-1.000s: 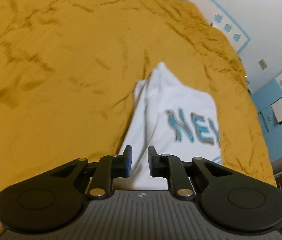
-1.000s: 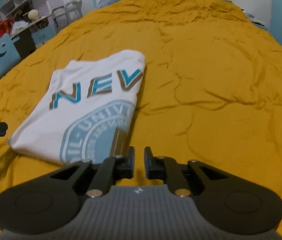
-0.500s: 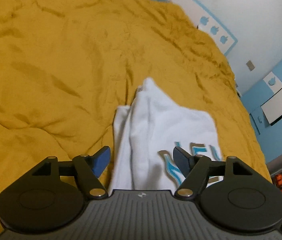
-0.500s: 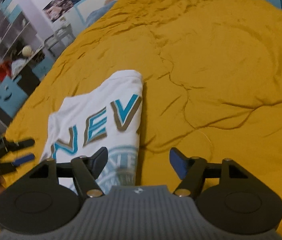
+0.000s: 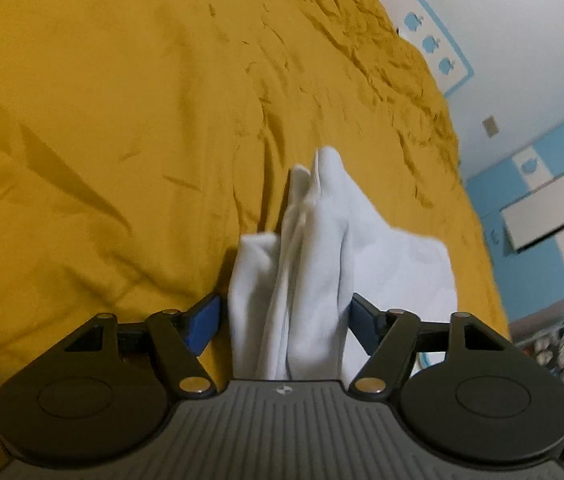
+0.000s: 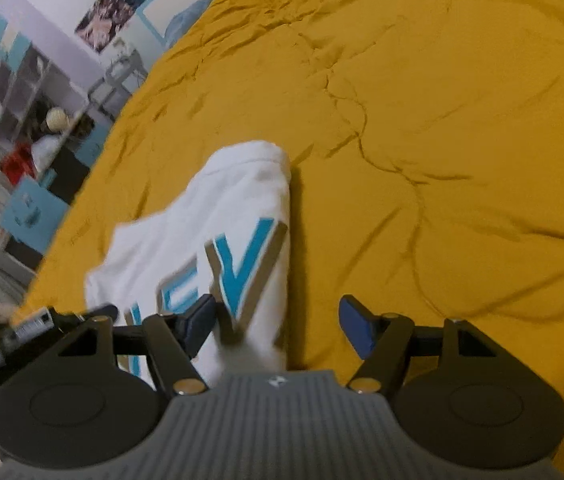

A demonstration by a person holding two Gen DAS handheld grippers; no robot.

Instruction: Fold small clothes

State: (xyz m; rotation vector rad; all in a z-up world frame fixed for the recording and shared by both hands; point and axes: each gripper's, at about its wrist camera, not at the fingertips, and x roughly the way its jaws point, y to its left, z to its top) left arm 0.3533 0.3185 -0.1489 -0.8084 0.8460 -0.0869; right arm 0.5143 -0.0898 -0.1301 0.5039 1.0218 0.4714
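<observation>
Both grippers' fingers spread, straddling white shirt edges on wide yellow bedspread.

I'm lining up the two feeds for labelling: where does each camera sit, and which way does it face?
Left wrist: on the left gripper, looking forward over the white shirt's bunched edge, which lies between its open jaws, and across the yellow bedspread.
Right wrist: on the right gripper, facing the shirt's printed side; jaws open, with the left gripper showing at the frame's left edge.
Shared: shirt and bedspread.
</observation>
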